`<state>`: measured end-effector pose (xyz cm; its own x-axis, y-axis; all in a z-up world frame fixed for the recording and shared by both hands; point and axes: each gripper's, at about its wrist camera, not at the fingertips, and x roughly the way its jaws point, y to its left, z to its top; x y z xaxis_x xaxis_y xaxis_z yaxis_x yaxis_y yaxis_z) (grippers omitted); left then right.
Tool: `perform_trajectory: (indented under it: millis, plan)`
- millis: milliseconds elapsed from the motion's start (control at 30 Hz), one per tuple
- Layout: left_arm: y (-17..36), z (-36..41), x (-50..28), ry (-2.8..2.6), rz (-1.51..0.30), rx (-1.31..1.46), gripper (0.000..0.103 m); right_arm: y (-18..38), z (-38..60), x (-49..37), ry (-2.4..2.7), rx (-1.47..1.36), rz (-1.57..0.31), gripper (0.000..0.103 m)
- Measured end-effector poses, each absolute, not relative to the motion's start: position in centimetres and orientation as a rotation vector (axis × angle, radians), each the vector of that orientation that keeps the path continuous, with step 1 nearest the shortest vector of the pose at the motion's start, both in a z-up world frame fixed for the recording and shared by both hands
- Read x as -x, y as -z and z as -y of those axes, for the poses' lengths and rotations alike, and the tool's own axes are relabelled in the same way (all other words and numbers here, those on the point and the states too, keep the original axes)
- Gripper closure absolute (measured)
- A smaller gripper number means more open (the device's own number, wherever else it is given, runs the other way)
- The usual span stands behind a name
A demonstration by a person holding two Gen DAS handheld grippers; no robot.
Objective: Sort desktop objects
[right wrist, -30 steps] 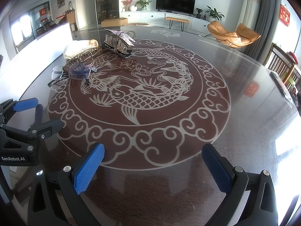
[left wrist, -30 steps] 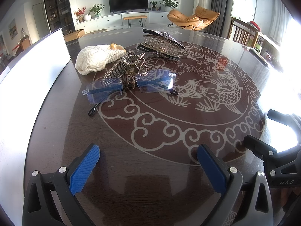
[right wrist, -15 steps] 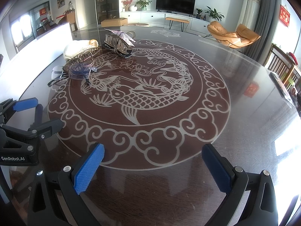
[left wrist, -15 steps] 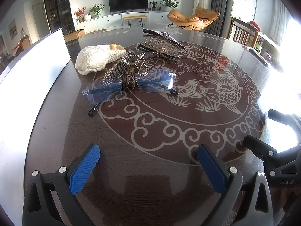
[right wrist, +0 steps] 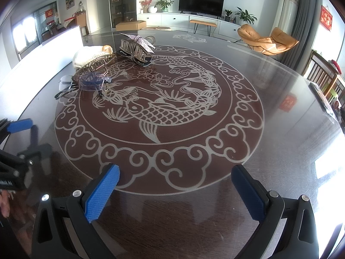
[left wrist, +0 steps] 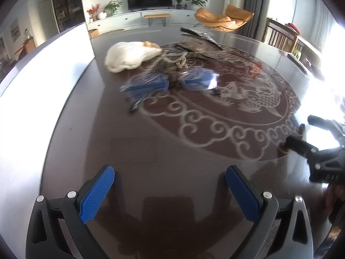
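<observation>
Blue-tinted glasses (left wrist: 170,83) (right wrist: 93,82) lie on the dark round table (left wrist: 151,142), with a rhinestone hair claw (left wrist: 170,62) (right wrist: 97,63) on them. A larger silver hair claw (left wrist: 198,43) (right wrist: 137,47) sits behind, and a white knitted hat (left wrist: 129,57) (right wrist: 90,55) lies to its left. My left gripper (left wrist: 170,192) is open over bare table, well short of the glasses. My right gripper (right wrist: 175,191) is open too, hovering near the front rim of the fish pattern (right wrist: 159,112). Neither holds anything.
A white panel (left wrist: 43,69) (right wrist: 43,54) runs along the table's left edge. Each gripper shows in the other's view: the right gripper body (left wrist: 323,151) and the left gripper body (right wrist: 15,149). Chairs (right wrist: 323,77) stand at the right.
The left wrist view is now blurred and has shifted: my left gripper has moved left, so the objects sit further right in its frame. The right gripper has stayed put.
</observation>
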<state>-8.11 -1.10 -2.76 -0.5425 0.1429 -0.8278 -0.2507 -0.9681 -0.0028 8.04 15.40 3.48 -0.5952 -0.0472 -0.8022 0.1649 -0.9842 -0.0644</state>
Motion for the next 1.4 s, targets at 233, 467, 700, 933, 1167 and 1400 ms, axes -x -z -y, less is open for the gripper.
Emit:
perform_trajectory:
  millis: [233,467,700,933,1167,1400]
  plan:
    - [2.9,1.7,7.6,-2.587,-0.169,1.349,0.0,-3.5,-15.0,-7.0,2.633,-1.362,-0.187,0.0]
    - [2.9,1.8,7.6,-2.59,-0.167,1.348,0.0,-5.2,-13.9,3.2,2.665,-1.319,-0.068,0.0]
    - [3.0,1.4,7.7,-2.588,-0.151,1.341,0.0,-3.9,-9.2,6.5,2.542,-1.36,-0.233,0.001]
    - [3.0,1.1,7.9,-2.593,-0.165,1.348,0.0,-5.3,-6.0,3.4,2.248,-1.241,-0.218,0.003]
    - [3.1,1.2,7.9,-2.593,-0.164,1.347,0.0,-5.8,-4.1,10.8,2.267,-1.355,0.065,0.003]
    - [3.0,1.2,7.8,-2.589,-0.145,1.339,0.0,-4.0,0.8,14.1,2.297,-1.423,-0.154,0.038]
